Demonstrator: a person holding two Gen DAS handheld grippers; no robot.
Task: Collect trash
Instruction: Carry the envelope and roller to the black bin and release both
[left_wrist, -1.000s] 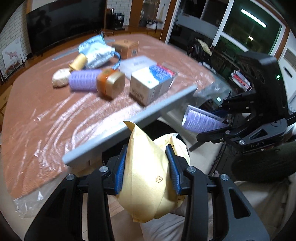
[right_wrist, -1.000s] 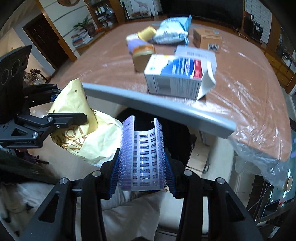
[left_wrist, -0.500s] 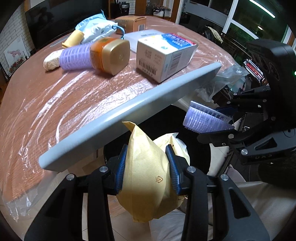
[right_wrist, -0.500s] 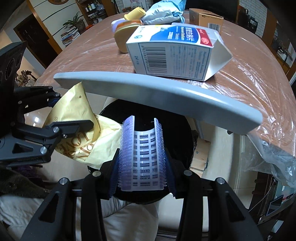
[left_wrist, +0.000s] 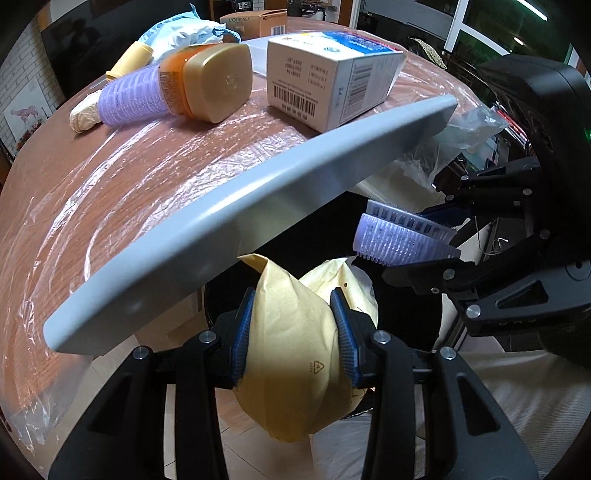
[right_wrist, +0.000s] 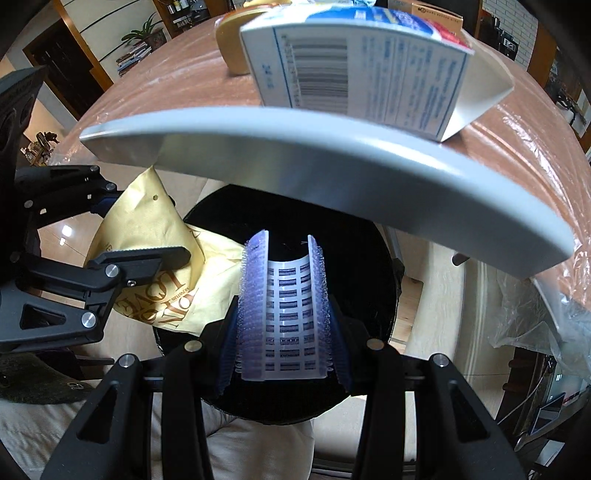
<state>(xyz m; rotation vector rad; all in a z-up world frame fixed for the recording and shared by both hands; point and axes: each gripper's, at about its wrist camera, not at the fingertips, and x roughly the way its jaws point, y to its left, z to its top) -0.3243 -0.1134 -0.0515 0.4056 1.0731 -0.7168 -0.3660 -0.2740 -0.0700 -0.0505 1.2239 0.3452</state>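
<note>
My left gripper (left_wrist: 293, 325) is shut on a crumpled yellow paper bag (left_wrist: 291, 373), held just below the grey table edge (left_wrist: 258, 221). The bag also shows in the right wrist view (right_wrist: 147, 236). My right gripper (right_wrist: 284, 325) is shut on a purple bristled hair-roller piece (right_wrist: 284, 314), above the black round bin (right_wrist: 354, 258). The roller piece shows at the right of the left wrist view (left_wrist: 399, 240). Both grippers hang side by side over the bin, under the table edge.
On the plastic-covered table lie a white and blue carton (left_wrist: 332, 81), a purple roller with an orange and gold jar (left_wrist: 177, 92), a yellow tube (left_wrist: 129, 62), a blue-white pouch (left_wrist: 181, 29) and a brown box (left_wrist: 255, 18). Loose plastic sheet (right_wrist: 535, 302) hangs off the right edge.
Both grippers have moved forward and lower toward the table edge, with bag and roller piece still held. The bin and the carton now loom closer.
</note>
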